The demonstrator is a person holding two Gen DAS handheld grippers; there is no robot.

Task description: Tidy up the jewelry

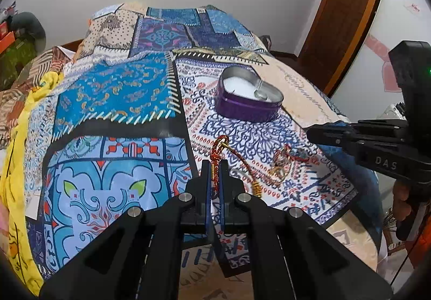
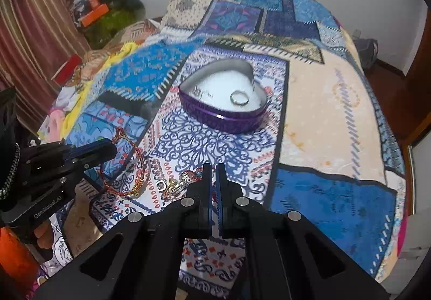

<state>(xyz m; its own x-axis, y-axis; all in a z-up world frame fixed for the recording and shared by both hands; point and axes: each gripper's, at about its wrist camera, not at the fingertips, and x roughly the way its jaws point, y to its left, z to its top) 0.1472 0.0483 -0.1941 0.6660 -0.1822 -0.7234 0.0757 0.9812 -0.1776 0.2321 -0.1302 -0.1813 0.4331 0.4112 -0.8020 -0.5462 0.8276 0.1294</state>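
Note:
A purple heart-shaped tin (image 1: 249, 107) (image 2: 229, 119) with white lining stands open on the patterned bedspread; a silver ring (image 2: 239, 97) lies inside. My left gripper (image 1: 214, 165) (image 2: 107, 149) is shut on a red-and-gold braided cord bracelet (image 1: 218, 150) (image 2: 134, 154), which trails right along the bed to a gold clasp (image 1: 257, 189). A small heap of jewelry (image 1: 282, 165) (image 2: 183, 181) with gold and red pieces lies beside it. My right gripper (image 2: 212, 168) (image 1: 315, 134) has its jaws nearly together over the heap's right edge; a red thread seems to run between them.
The bedspread (image 2: 323, 111) covers the whole bed. Yellow cloth (image 1: 16, 178) and clutter lie along the left side. A striped curtain (image 2: 32, 30) hangs at the left, a wooden door (image 1: 347, 3) at the right.

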